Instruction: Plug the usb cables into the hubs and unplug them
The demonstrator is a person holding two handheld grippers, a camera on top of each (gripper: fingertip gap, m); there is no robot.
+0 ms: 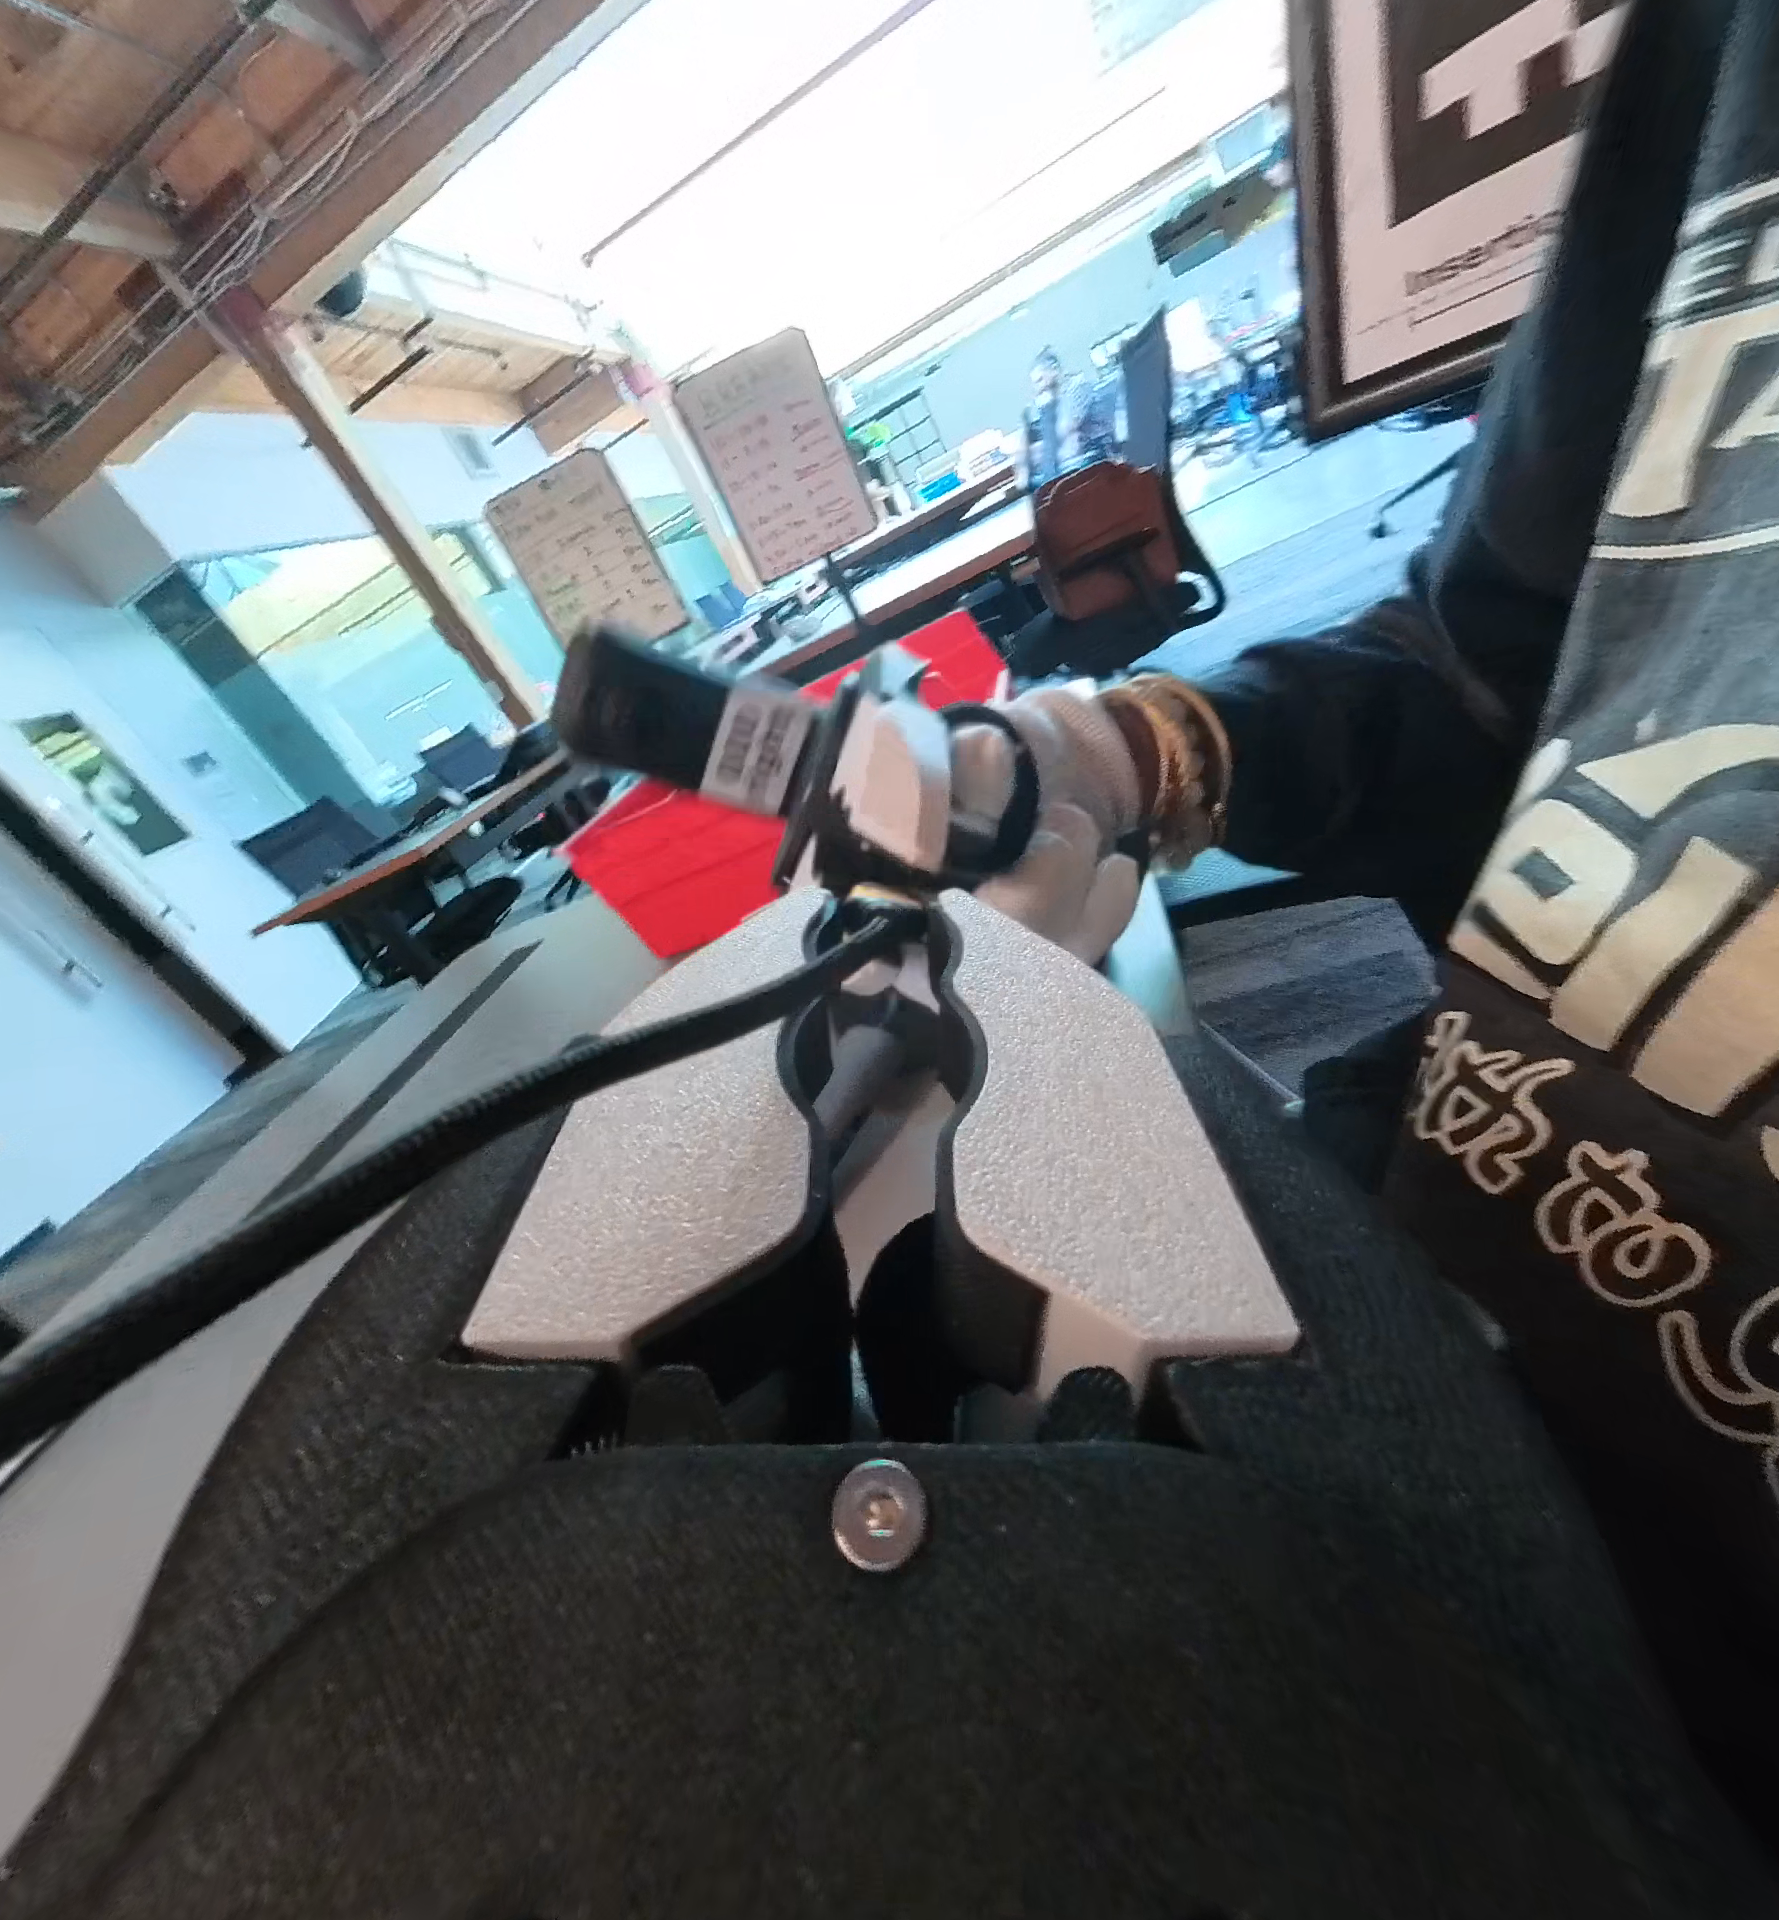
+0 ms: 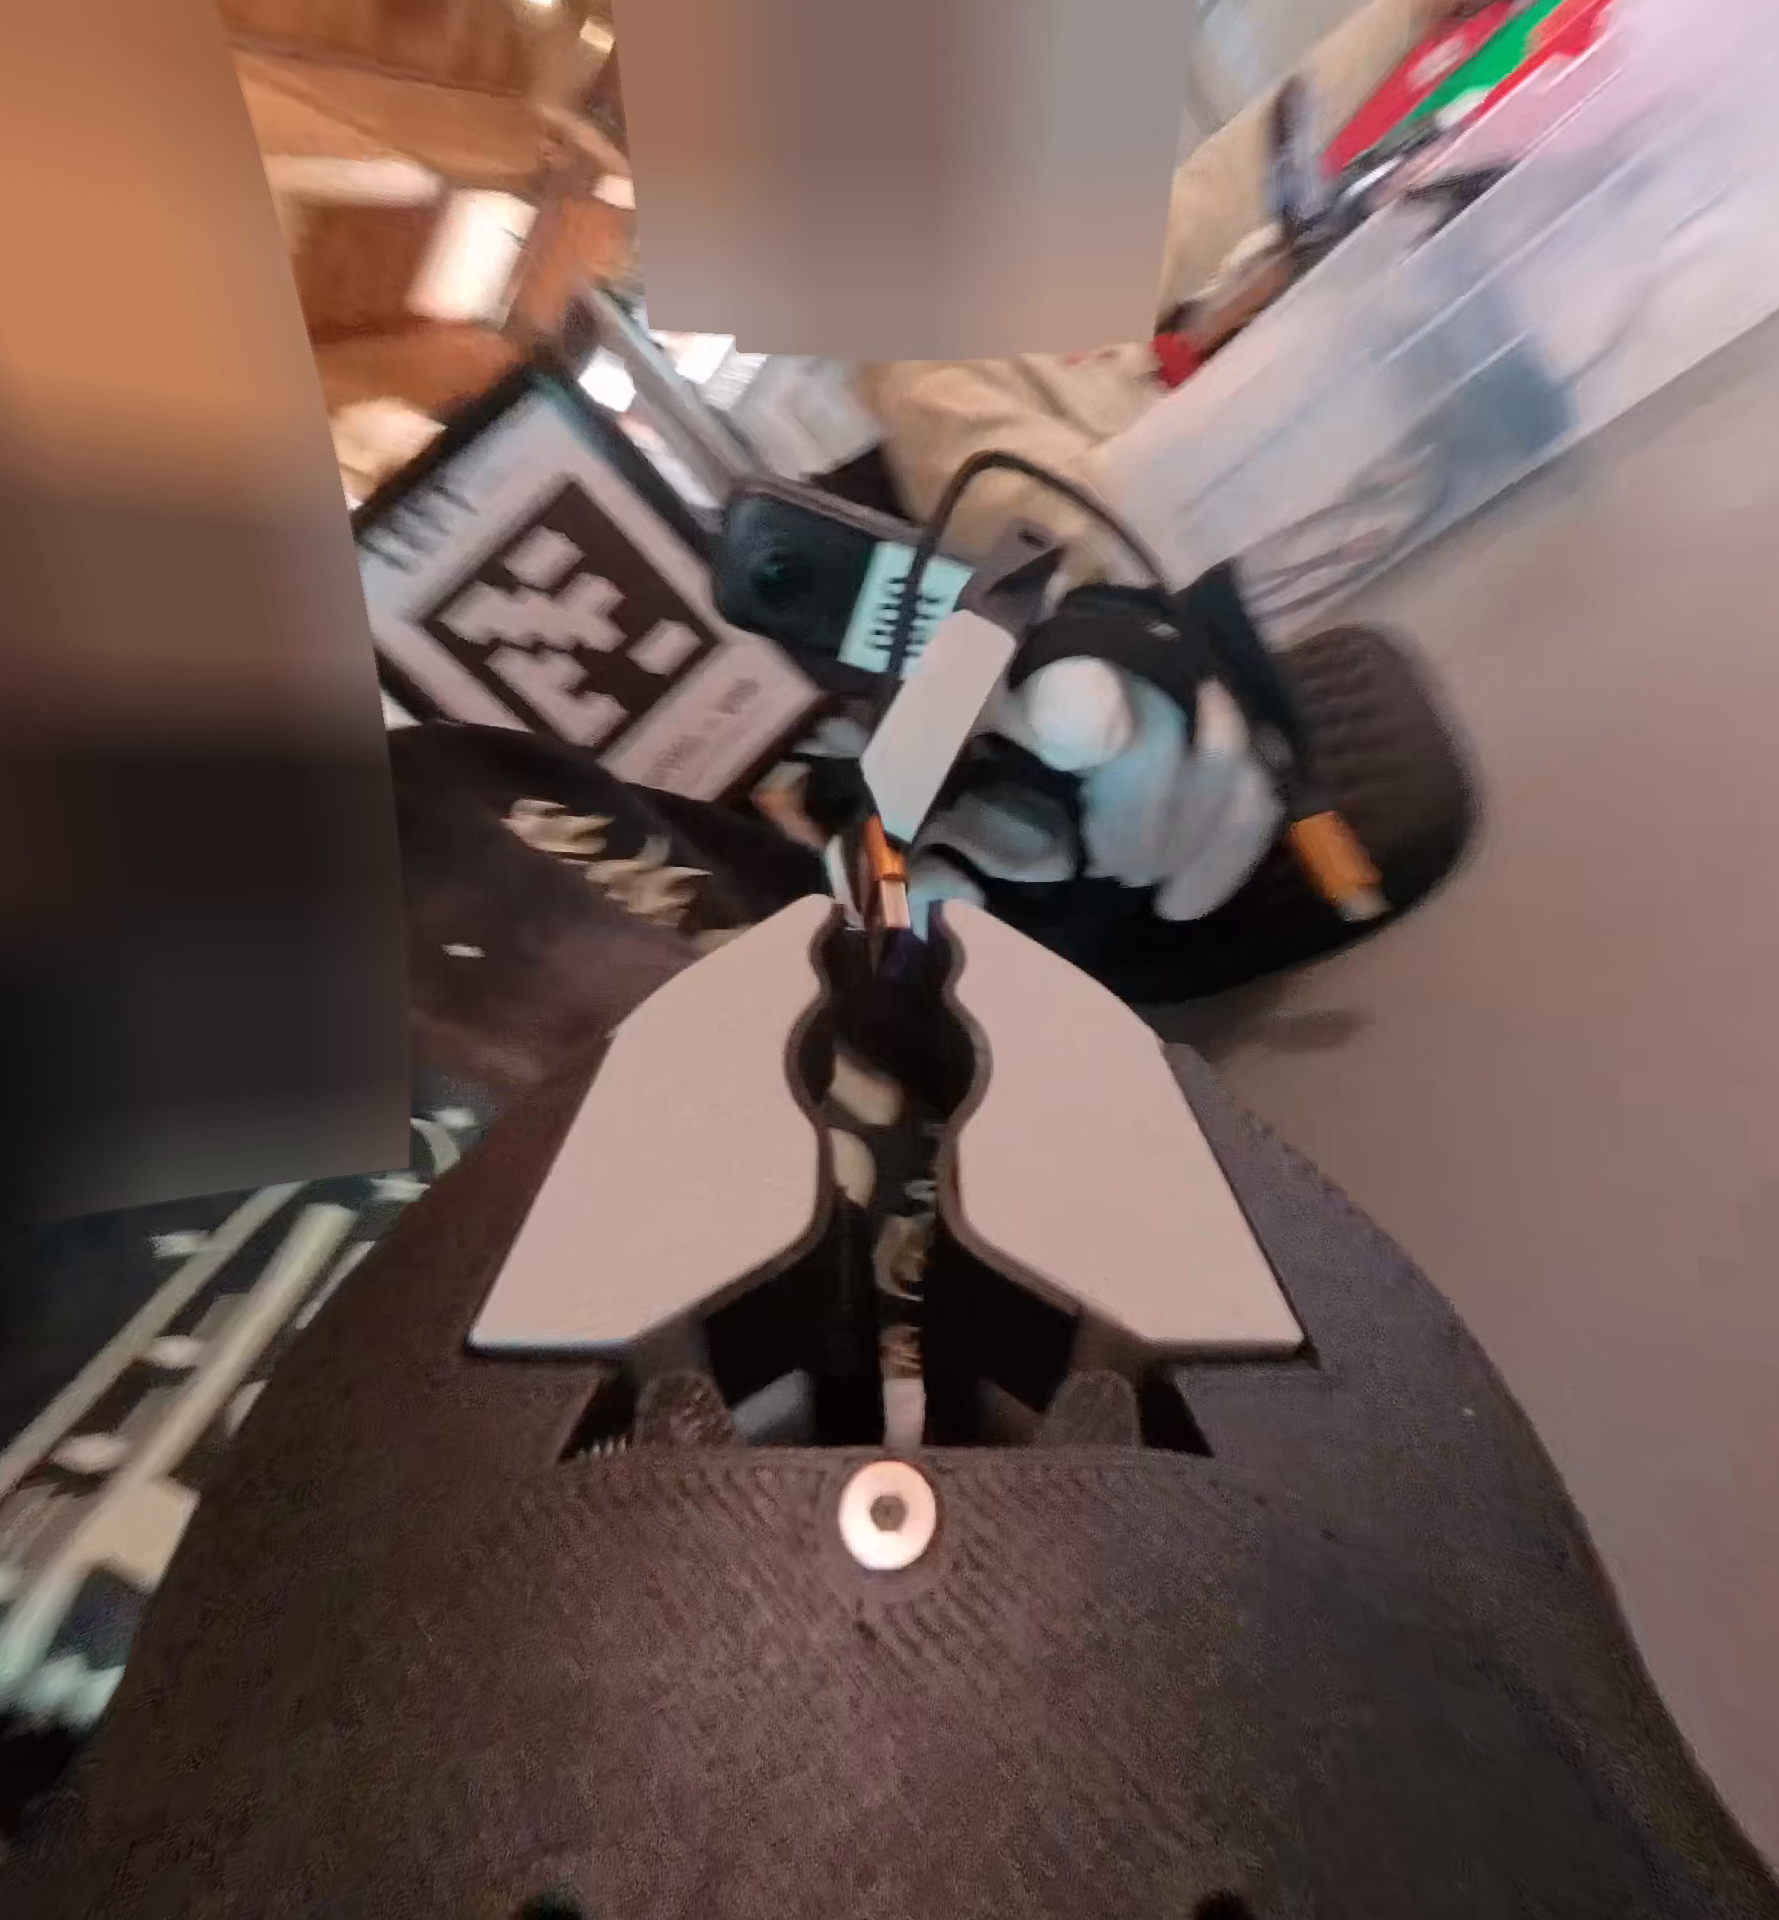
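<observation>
My left gripper [image 1: 880, 925] is shut on a grey USB hub [image 1: 864, 1091], which lies between its grey fingers. The hub also shows in the right wrist view [image 2: 942, 696] as a pale stick held in front of a white-gloved hand [image 2: 1093, 717]. My right gripper [image 2: 880, 914] is shut on a USB cable plug with an orange and metal tip [image 2: 883, 883]. The tip points at the hub's near end; blur hides whether it is seated. The black braided cable [image 1: 449, 1112] runs from the left to where the grippers meet tip to tip. A second orange plug [image 2: 1332, 862] hangs near the gloved hand.
Both grippers are held in the air close to a person's dark printed shirt [image 1: 1643, 935]. A framed black-and-white marker board [image 2: 573, 634] stands behind. A grey table surface [image 2: 1487, 1039] is at the right. Red bins [image 1: 698, 862], desks and chairs stand farther back.
</observation>
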